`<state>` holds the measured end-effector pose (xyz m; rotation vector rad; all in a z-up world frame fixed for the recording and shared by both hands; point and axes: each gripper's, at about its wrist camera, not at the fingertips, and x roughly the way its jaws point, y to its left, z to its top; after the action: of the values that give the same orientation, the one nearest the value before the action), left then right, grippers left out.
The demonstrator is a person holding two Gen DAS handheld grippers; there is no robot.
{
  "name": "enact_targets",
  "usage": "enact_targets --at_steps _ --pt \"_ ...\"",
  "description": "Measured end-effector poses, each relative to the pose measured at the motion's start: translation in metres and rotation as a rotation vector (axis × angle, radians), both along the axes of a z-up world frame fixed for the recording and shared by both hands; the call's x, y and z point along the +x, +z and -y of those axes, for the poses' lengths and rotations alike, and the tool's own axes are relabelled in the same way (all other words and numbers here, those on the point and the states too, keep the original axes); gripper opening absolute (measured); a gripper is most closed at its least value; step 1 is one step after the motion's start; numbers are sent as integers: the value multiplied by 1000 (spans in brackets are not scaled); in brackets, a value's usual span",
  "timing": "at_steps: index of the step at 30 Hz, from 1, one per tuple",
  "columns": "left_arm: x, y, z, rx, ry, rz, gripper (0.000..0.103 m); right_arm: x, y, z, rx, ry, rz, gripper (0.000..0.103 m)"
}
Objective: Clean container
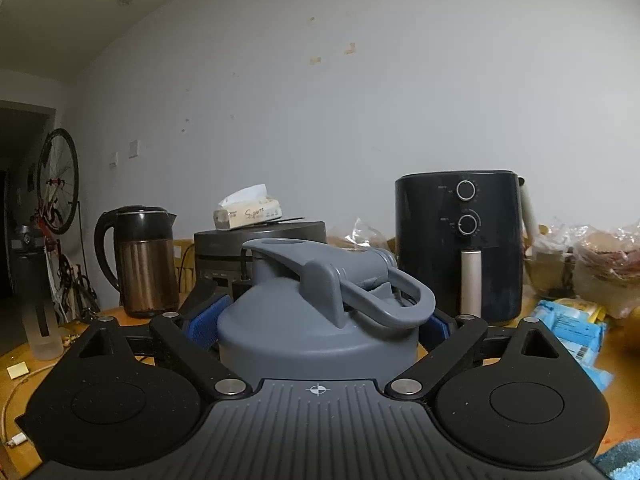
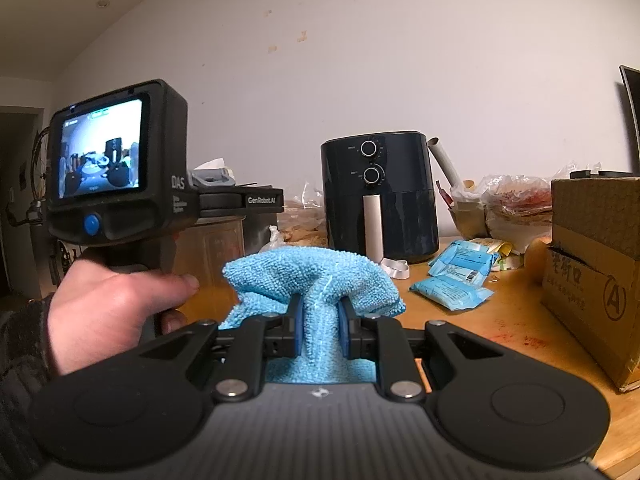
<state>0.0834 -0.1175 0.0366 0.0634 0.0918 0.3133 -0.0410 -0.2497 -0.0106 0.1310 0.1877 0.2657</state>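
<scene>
The container is a clear jug [image 2: 212,248] with a grey flip-top lid [image 1: 288,292] and a carry loop. My left gripper [image 1: 322,322] is shut on it, a blue pad pressed against each side just below the lid, and holds it upright above the wooden table. In the right wrist view that gripper [image 2: 240,200] shows from the side at the left, with its lit screen and a person's hand [image 2: 108,308] on the handle. My right gripper [image 2: 320,320] is shut on a bunched light-blue microfibre cloth [image 2: 312,276], just right of the jug and apart from it.
A dark air fryer [image 2: 378,196] stands at the back of the table [image 2: 500,320]. Right of it are blue packets [image 2: 452,288], plastic bags and a cardboard box [image 2: 596,272]. A kettle [image 1: 140,260], a cooker with a tissue box and a frosted bottle [image 1: 36,300] stand left.
</scene>
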Motion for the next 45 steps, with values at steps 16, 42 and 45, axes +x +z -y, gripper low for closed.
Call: enact_targets --at_steps 16,42,45 --pt "-5 -7 -22 12 -193 26 96 0 1 -2 -2 2 0 13" --pt "-1 -13 -73 5 -666 31 96 1 4 -7 -8 13 0 13" --pt "3 -13 -78 -5 -706 22 96 1 4 -8 -8 14 0 13"
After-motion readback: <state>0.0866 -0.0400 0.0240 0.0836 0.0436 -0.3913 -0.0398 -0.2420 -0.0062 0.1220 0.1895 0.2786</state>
